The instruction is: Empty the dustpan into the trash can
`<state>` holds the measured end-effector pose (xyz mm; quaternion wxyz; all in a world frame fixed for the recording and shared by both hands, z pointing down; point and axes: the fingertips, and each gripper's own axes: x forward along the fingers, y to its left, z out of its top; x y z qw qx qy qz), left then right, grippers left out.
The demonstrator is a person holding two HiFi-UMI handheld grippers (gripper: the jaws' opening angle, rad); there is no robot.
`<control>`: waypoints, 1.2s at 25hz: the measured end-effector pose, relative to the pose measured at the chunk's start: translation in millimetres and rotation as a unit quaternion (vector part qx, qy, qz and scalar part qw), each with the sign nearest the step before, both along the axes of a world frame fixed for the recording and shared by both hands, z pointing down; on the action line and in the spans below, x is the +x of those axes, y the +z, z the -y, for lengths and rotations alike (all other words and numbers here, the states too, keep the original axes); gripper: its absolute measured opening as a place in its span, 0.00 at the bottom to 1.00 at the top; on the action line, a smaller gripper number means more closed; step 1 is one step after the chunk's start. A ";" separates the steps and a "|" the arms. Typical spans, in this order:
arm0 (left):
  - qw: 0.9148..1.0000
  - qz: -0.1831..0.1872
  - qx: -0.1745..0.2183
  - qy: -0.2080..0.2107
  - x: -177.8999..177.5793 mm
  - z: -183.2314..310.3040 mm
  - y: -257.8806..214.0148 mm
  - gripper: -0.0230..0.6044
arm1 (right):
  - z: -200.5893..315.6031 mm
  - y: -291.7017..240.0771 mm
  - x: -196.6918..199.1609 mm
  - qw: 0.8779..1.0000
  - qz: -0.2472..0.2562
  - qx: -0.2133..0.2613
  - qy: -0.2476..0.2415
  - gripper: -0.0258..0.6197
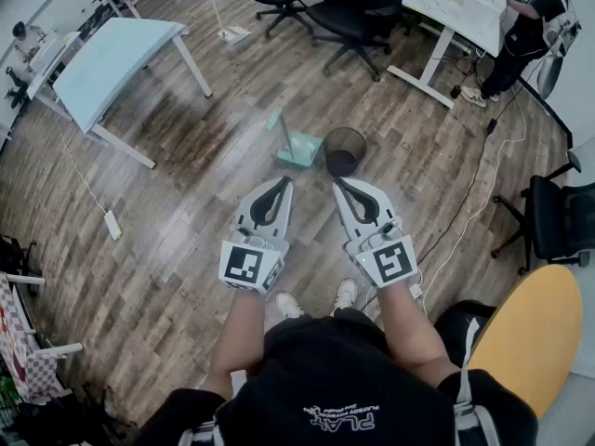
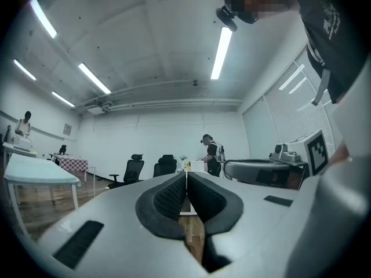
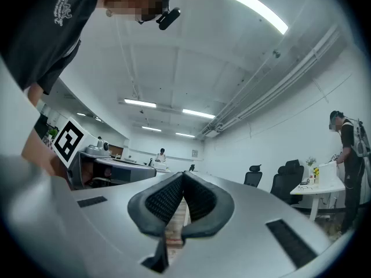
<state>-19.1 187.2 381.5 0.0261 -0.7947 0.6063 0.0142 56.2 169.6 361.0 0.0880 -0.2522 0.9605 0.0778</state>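
Two tongs, left tongs [image 1: 282,186] and right tongs [image 1: 340,187], both pressed together, pinching nothing, held side by side above the wood floor [image 1: 186,249]. Ahead, apart from both: green dustpan [image 1: 296,143] standing upright just beside the black mesh trash can [image 1: 345,150], perhaps touching. Likely trouble: knocking the trash can over while reaching in, or tilting the dustpan early and spilling short of the rim. Nothing between; white cable [image 1: 465,221] trailing at right, pale tabletop [image 1: 121,54] and office chairs [image 1: 353,12] farther off.
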 end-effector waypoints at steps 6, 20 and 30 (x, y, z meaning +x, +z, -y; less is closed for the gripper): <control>1.000 0.002 -0.004 -0.007 6.2 -4.6 1.3 0.08 | -5.3 4.1 6.8 1.000 -0.024 0.006 -0.007 0.08; 0.999 0.008 -0.008 -0.030 31.3 10.6 -1.1 0.08 | 14.2 -1.0 33.6 1.000 0.008 -0.003 -0.022 0.08; 0.996 0.029 -0.021 -0.079 5.7 35.3 7.1 0.08 | 52.2 7.3 25.0 1.000 0.009 -0.009 -0.010 0.08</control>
